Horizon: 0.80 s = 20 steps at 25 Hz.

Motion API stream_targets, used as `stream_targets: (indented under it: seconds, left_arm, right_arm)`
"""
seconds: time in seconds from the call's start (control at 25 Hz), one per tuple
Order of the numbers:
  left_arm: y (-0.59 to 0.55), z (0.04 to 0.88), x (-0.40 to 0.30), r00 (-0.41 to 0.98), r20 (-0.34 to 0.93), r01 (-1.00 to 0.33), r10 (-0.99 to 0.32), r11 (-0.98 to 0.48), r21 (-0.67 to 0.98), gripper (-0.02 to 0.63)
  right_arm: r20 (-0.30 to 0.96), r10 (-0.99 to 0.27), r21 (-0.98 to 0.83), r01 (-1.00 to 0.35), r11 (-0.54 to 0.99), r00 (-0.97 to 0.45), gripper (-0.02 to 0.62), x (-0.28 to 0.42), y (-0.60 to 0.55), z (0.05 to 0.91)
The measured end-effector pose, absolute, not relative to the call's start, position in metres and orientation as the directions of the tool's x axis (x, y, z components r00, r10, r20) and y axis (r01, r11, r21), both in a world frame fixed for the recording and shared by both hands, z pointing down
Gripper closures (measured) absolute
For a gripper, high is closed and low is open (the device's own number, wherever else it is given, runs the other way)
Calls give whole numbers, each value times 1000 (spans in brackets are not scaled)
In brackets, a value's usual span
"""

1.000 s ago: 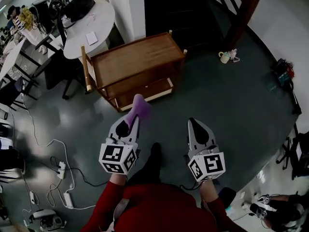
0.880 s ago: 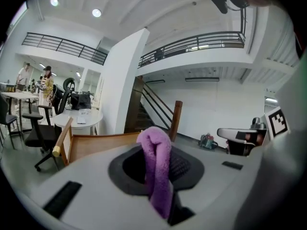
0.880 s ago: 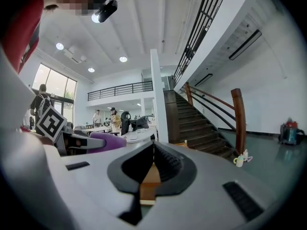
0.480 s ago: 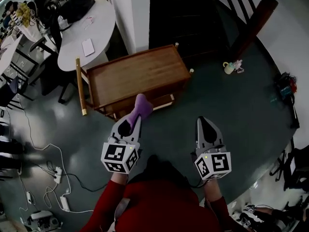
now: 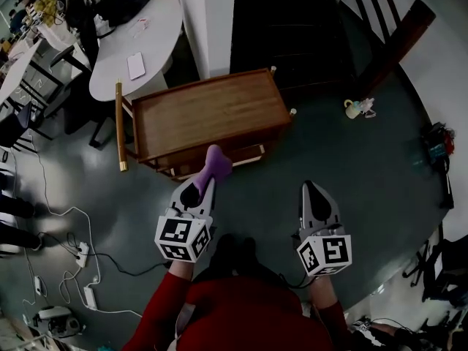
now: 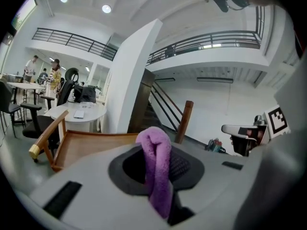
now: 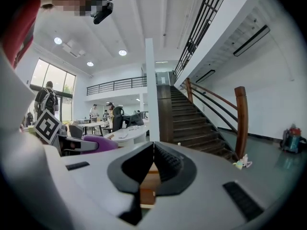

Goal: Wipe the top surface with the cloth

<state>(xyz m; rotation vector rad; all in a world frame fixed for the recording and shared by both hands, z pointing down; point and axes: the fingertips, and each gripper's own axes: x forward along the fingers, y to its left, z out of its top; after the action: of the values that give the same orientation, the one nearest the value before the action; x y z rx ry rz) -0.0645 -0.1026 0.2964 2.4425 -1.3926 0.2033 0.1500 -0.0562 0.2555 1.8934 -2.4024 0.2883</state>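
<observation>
left gripper (image 5: 200,187) was clenched on the purple cloth (image 5: 213,162), in the air before the near edge of the wooden cart (image 5: 208,112); right gripper (image 5: 311,190) had its jaws pressed together on nothing, well right of the cart. a round white table (image 5: 135,46) stood beyond the cart's far left corner; cables (image 5: 77,251) lay at left, a small cup (image 5: 354,109) at right. only the left gripper view showed the cloth's fold between the jaws; only the right gripper view showed the staircase (image 7: 192,123) treads.

Right tool (image 7: 153,146) with jaws pressed together and empty, purple cloth (image 7: 98,143) at left, staircase (image 7: 192,123) ahead
</observation>
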Motion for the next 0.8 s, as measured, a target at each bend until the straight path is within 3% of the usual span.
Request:
stream_targets:
  seconds: [0.16,0.4,0.6,0.8]
  left_arm:
    - [-127,305,-18,574,266,-819,-774,-545,179,535]
    - [-184,302,113,722,179,-692,-668,-693,202,537]
    - [-215,356,176,728,267,-682,-632,-709,181,537]
    - [-245,406,181,672,343,-727,-656,-673,139,538]
  right_arm:
    - [195,-959,-110,-976,186,-204,583,173,-47,266]
    - [262,-951,-119,-984,136,-163,583,210,-26,293]
    - [314,-929,-105,-980,170,-194,583,212,-37,323]
    - [311,-910,-122,-961,247,-274,583,184,-59,343]
